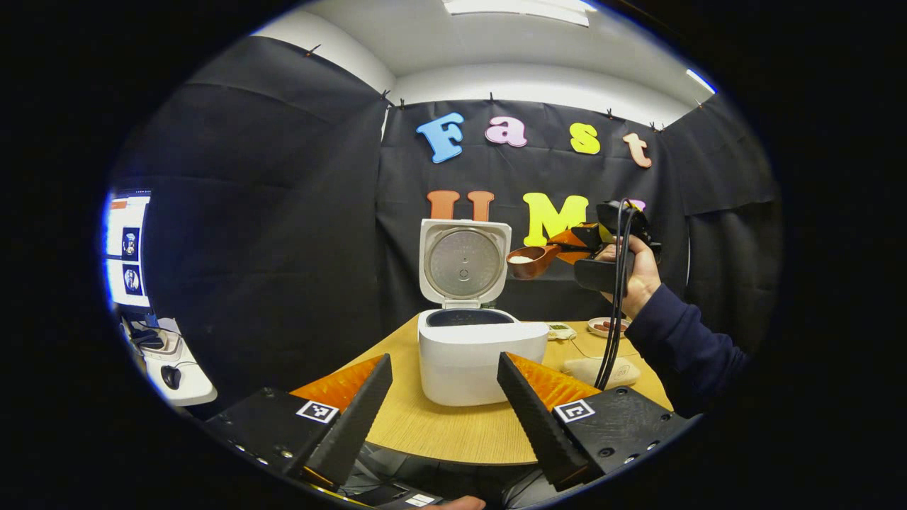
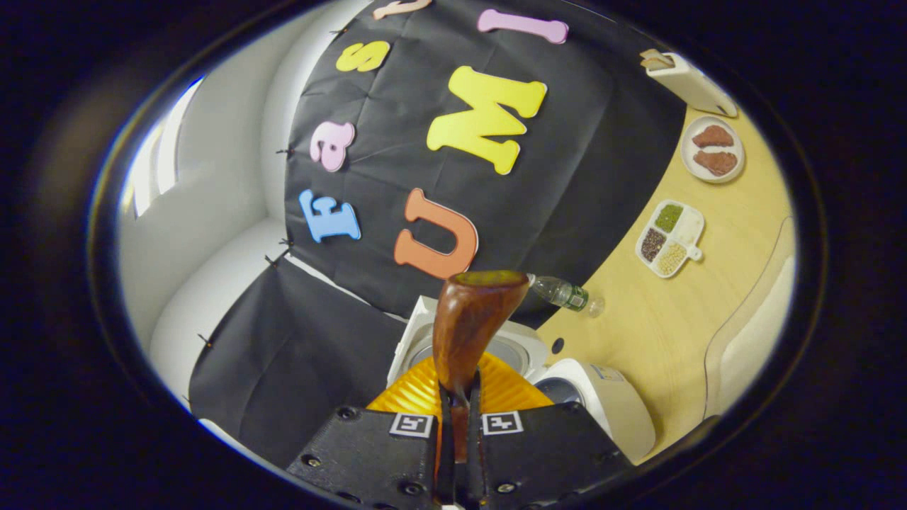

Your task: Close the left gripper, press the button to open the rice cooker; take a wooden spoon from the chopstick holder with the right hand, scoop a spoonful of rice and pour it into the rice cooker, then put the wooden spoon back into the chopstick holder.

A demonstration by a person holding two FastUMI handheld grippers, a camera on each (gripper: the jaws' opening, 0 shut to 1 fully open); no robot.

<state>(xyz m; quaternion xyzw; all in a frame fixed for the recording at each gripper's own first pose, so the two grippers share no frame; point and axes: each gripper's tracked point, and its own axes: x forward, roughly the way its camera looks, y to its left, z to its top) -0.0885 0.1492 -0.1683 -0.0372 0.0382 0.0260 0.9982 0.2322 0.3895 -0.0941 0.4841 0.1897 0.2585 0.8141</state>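
Left gripper (image 1: 443, 397) held low in front of the table (image 1: 453, 435), fingers spread wide, nothing between them. Framed in that gap: the rice cooker (image 1: 471, 358), white, standing on the wooden top with its lid (image 1: 464, 262) swung up and upright, round metal inner plate facing forward, dark pot opening exposed beneath.

Up and to the right of the lid, seen from the left gripper view — the right gripper (image 1: 577, 244), carried by a hand (image 1: 638, 273) in a dark sleeve (image 1: 680, 340), clamped on the handle of the wooden spoon (image 1: 533, 261). Spoon bowl pointing toward the lid, just beside its upper right edge, a little white rice (image 1: 521, 259) sitting in it. Above the cooker body, not over the opening as far as can be judged. Black cable (image 1: 615, 304) hanging down from that gripper across the sleeve.

From the right gripper view, fingers pressed close together on the spoon's handle, reddish-brown back of the spoon rising straight ahead and covering part of the cooker lid behind.

Around the table: a plate with two reddish pieces (image 2: 712, 149), a small divided dish of beans and grains (image 2: 669, 237), a plastic bottle lying on its side (image 2: 563, 292), a pale holder at the far edge (image 2: 691, 83) — contents too small to tell. Off to the left, a monitor (image 1: 127, 244) and a mouse (image 1: 171, 377) on a white desk.
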